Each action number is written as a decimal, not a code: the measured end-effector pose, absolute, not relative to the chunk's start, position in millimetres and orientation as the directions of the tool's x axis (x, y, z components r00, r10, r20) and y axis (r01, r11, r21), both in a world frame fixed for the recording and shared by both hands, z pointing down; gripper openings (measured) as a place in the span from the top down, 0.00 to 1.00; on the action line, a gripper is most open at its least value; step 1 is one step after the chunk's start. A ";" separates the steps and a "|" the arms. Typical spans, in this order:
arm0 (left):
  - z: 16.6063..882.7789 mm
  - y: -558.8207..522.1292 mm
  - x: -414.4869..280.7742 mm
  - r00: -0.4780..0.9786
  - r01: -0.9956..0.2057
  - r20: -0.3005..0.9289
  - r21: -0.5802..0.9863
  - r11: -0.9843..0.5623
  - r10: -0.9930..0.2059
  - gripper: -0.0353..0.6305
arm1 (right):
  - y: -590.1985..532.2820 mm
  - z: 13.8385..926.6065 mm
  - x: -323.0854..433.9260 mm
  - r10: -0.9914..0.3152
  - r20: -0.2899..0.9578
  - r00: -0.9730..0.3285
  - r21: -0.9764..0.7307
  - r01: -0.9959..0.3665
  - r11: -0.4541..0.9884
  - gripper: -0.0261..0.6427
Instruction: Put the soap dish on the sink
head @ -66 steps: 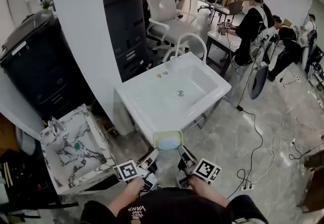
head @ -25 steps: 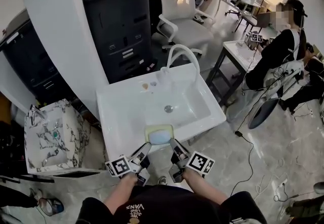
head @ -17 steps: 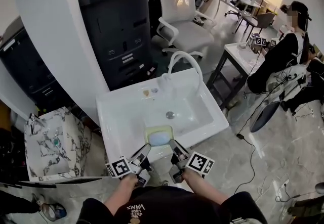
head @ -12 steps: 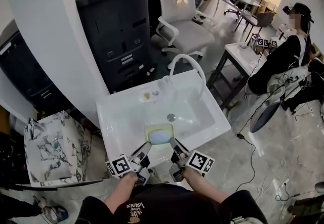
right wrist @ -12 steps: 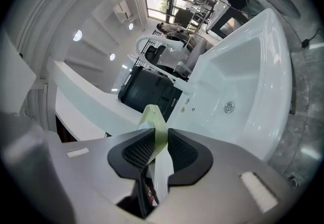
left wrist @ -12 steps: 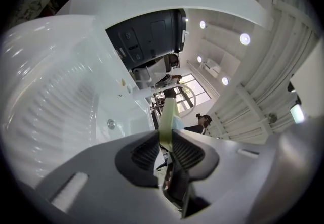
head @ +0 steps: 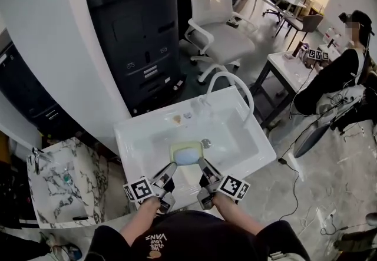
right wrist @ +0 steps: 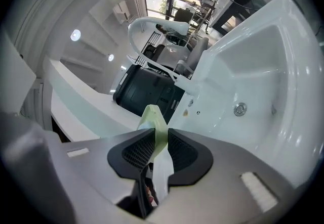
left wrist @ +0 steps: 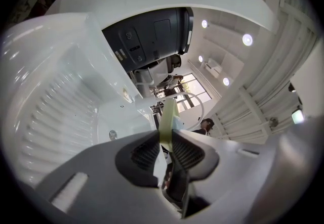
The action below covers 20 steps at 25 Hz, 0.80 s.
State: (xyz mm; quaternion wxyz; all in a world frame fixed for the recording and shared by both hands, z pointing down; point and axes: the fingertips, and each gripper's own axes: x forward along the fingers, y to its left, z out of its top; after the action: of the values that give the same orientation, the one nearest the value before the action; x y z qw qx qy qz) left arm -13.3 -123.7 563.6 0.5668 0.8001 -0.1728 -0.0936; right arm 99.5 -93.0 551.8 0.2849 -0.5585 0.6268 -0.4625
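Clamping soap dish (head: 185,152) edges: left tongs (head: 171,167), right tongs (head: 201,164), above sink (head: 254,149) basin.

At the lower centre of the head view, your left forearm (head: 140,223) and right forearm (head: 237,220) reach up from the bottom edge, side by side. Your left gripper (head: 171,168) and right gripper (head: 202,167) point up-frame and angle slightly toward each other. Each gripper's jaws are pinched on the thin near rim of the soap dish (head: 185,152), left and right, ribbed pads pressing both faces.
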 end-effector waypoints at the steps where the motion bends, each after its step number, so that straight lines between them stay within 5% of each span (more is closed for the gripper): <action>1: 565.7 -127.6 -14.3 0.923 -0.170 0.048 0.941 -0.293 -0.383 0.76 | -97.0 553.6 98.7 -0.964 0.161 -0.211 -0.898 -0.437 -0.054 0.85; 20: 596.5 -175.5 -9.9 0.883 -0.204 0.067 0.946 -0.252 -0.465 0.76 | -156.7 584.0 104.7 -0.926 0.214 -0.311 -0.894 -0.445 -0.057 0.85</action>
State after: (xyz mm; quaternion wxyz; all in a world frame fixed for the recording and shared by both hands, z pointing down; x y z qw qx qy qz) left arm -9.9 -175.5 596.5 0.5731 0.7829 -0.2138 -0.1139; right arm 104.7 -156.7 584.0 0.2439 -0.5340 0.6419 -0.4932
